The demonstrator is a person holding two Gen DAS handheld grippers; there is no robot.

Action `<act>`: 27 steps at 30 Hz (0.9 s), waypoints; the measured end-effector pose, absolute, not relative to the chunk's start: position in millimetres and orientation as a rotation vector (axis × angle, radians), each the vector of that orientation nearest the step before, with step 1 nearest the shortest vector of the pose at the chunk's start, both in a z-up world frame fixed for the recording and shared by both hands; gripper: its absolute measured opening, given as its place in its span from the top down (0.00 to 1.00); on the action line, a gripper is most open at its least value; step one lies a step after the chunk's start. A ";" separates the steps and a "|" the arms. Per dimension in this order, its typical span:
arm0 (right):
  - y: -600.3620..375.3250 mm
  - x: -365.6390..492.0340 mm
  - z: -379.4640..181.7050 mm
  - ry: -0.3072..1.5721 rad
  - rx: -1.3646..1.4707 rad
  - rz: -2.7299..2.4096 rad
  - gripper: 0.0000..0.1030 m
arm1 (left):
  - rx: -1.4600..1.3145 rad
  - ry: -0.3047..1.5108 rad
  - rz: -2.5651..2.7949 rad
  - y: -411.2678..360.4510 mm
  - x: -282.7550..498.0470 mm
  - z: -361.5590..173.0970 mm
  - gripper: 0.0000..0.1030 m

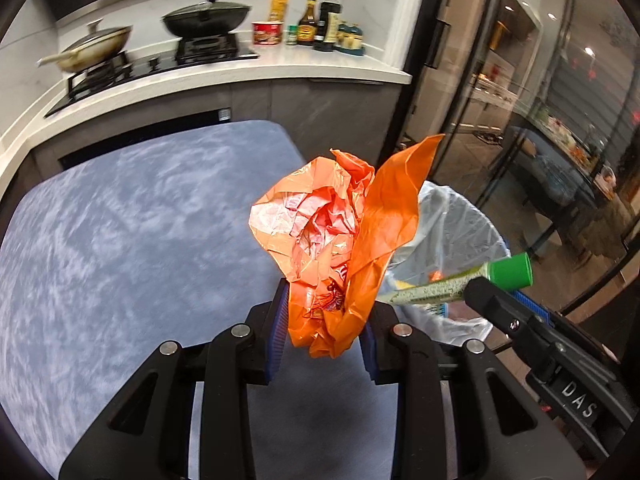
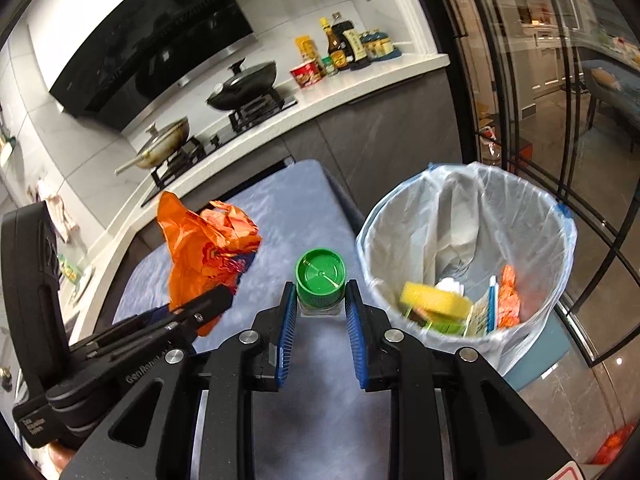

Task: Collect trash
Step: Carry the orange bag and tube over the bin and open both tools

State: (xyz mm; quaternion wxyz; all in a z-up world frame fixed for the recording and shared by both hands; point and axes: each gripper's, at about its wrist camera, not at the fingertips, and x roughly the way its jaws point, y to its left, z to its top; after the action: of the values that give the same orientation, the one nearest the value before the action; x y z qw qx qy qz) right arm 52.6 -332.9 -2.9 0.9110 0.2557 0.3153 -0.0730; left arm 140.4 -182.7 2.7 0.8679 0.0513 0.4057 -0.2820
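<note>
My left gripper (image 1: pixel 324 320) is shut on a crumpled orange plastic bag (image 1: pixel 340 240), held above the blue-grey table (image 1: pixel 120 240); the bag also shows in the right wrist view (image 2: pixel 204 248). My right gripper (image 2: pixel 320 312) is shut on a green-capped bottle (image 2: pixel 320 276), held end-on toward the camera; the bottle also shows in the left wrist view (image 1: pixel 460 284), just over the bin. The trash bin (image 2: pixel 468 200), lined with a clear bag, stands right of the table and holds a yellow sponge (image 2: pixel 434 300), packaging and orange scraps.
Behind the table runs a white kitchen counter (image 1: pixel 320 68) with a gas hob, two lidded pans (image 1: pixel 208 18) and sauce bottles (image 1: pixel 320 24). Glass sliding doors (image 2: pixel 560 120) stand to the right of the bin.
</note>
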 end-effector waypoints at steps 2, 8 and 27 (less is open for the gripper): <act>-344.9 52.1 2.7 0.629 0.525 -0.174 0.77 | 0.116 0.849 -0.628 -198.0 143.0 4.2 0.71; -400.2 48.6 9.8 0.584 0.518 -0.315 0.77 | 0.123 0.878 -0.739 -253.5 156.1 -3.7 0.71; -453.2 84.4 -54.6 0.727 0.507 -0.440 0.70 | 0.132 1.015 -0.741 -328.3 198.0 -73.8 0.41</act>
State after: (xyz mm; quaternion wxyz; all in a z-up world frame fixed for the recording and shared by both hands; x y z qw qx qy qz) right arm 84.4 -453.2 -54.6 0.8801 0.2431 0.3490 -0.2111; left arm 198.0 -328.3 -73.8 0.8070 0.0617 0.4744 -0.3462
